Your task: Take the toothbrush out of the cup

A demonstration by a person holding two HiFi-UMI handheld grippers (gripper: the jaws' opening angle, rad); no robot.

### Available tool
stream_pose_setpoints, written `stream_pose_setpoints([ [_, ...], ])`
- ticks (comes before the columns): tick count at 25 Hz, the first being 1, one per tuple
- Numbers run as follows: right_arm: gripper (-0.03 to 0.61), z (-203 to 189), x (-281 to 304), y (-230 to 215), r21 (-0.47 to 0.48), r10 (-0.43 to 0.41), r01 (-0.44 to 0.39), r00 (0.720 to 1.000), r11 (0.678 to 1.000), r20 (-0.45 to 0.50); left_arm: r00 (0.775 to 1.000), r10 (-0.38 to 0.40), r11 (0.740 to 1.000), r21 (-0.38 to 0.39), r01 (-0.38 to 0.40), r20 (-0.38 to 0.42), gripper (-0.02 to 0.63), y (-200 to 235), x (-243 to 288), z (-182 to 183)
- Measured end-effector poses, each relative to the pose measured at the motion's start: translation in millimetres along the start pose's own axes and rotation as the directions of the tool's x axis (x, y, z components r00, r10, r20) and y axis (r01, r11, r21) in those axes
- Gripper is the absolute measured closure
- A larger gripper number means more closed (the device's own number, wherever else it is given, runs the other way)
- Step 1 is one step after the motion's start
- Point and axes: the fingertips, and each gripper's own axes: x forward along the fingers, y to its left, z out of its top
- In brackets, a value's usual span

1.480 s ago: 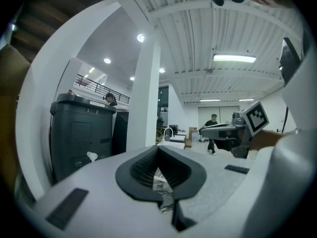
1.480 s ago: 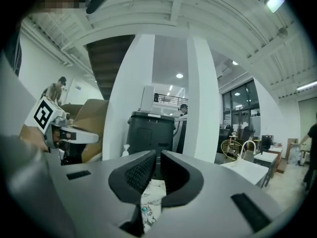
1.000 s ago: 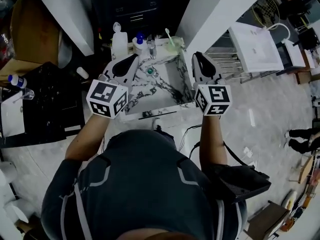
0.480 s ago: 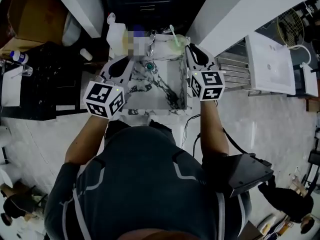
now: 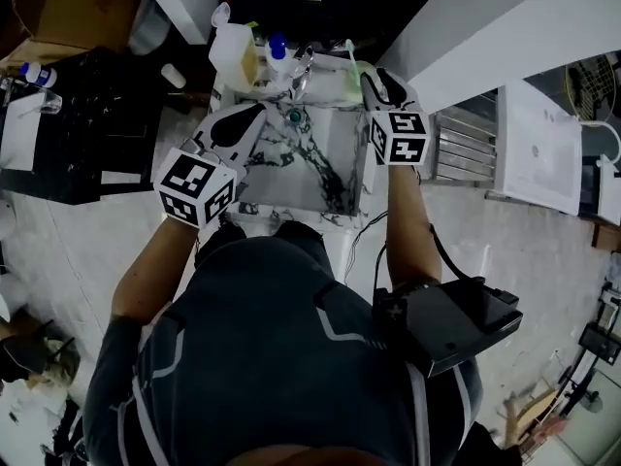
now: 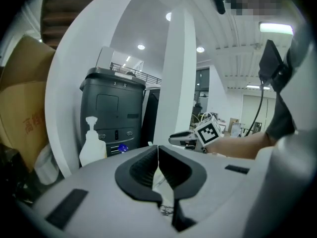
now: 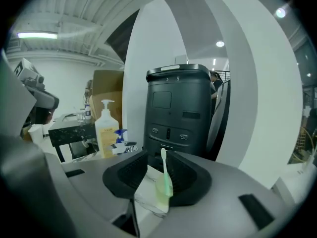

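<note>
A pale green cup (image 7: pixel 163 193) stands on the back right corner of the marble sink (image 5: pixel 320 178), with a light toothbrush (image 7: pixel 164 166) upright in it. My right gripper (image 7: pixel 159 176) has its jaws opening, one on each side of the cup and brush, and the pads are not pressing on them. In the head view the right gripper (image 5: pixel 375 82) sits just right of the cup (image 5: pixel 351 78). My left gripper (image 6: pixel 158 148) is shut and empty, and in the head view this gripper (image 5: pixel 254 116) hovers over the sink's left side.
A pump soap bottle (image 5: pixel 233 52) and a blue-capped bottle (image 5: pixel 278 49) stand behind the sink beside the faucet (image 5: pixel 300 66). A tall dark bin (image 7: pixel 178 108) rises behind the cup. A black table (image 5: pixel 87 129) is at the left, and white pillars flank the sink.
Both grippers have moved forward and down over the sink. The right one has come up to the cup at the back right corner.
</note>
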Motion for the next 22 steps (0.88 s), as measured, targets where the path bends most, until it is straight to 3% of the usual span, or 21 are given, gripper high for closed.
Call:
stream_pose_setpoints([
  [6,0.419,-25.1,46.5,-11.7,-0.028,0.03,-0.031,0.998,0.999,-0.046,0.998,0.055,0.999,-0.003,-0.055,-0.02,0.603,7.4,10.9,-12.0],
  [11,0.418,-43.1,80.0,-15.8,-0.04,0.059,-0.063,0.994,0.997,-0.094,0.997,0.067,0.993,-0.092,-0.071,-0.038,0.603,12.0,19.6,-20.2],
  [22,0.419,-66.5,116.7,-19.4,-0.137,0.061,-0.089,0.979,0.987,-0.197,0.989,0.121,0.987,-0.099,-0.129,-0.081,0.603,20.5,19.0,-33.2],
])
